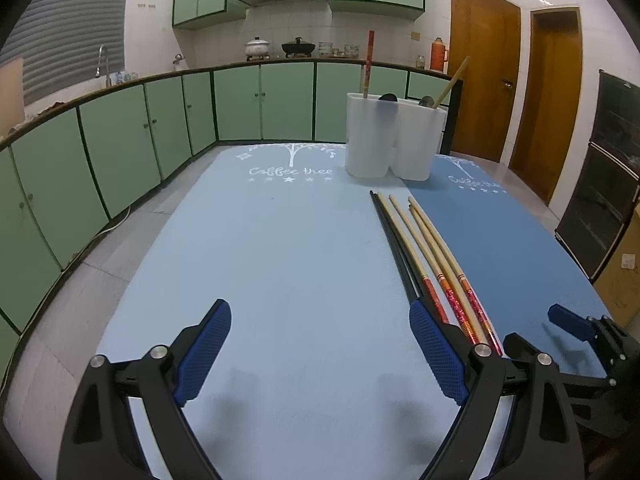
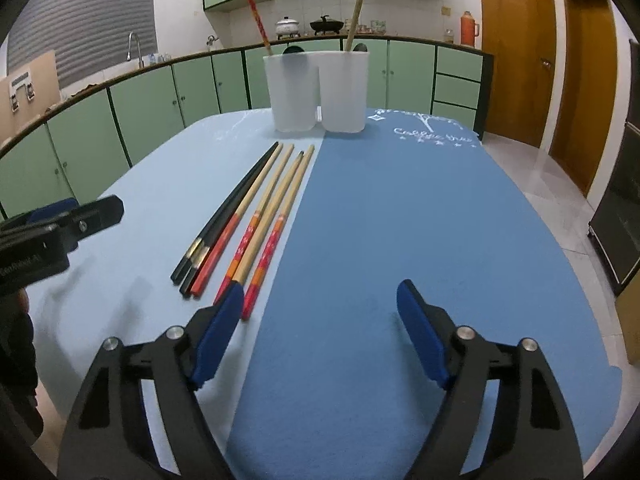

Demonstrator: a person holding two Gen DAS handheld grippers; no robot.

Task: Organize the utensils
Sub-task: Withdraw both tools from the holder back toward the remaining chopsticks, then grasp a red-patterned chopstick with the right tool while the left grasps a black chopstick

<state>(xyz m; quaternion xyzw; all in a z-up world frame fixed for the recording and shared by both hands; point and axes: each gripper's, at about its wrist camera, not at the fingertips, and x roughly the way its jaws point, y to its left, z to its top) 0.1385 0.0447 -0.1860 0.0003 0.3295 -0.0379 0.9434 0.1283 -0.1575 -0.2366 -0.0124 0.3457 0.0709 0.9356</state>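
Observation:
Several chopsticks [image 1: 430,256] lie side by side on the blue table mat [image 1: 280,248], some black, some wooden with red ends. In the right wrist view the chopsticks [image 2: 256,216] lie left of centre. A white two-part utensil holder [image 1: 394,142] stands at the far end with a red-ended chopstick, a wooden stick and dark spoons in it; it also shows in the right wrist view [image 2: 320,92]. My left gripper [image 1: 320,336] is open and empty, its right finger beside the chopstick ends. My right gripper [image 2: 320,320] is open and empty, its left finger [image 2: 220,332] near the chopstick ends.
The table carries a light blue mat and a darker blue mat [image 2: 420,240] side by side. Green kitchen cabinets [image 1: 120,148] run behind and to the left. Wooden doors [image 1: 484,72] stand at the right. The other gripper [image 2: 60,224] shows at the left edge.

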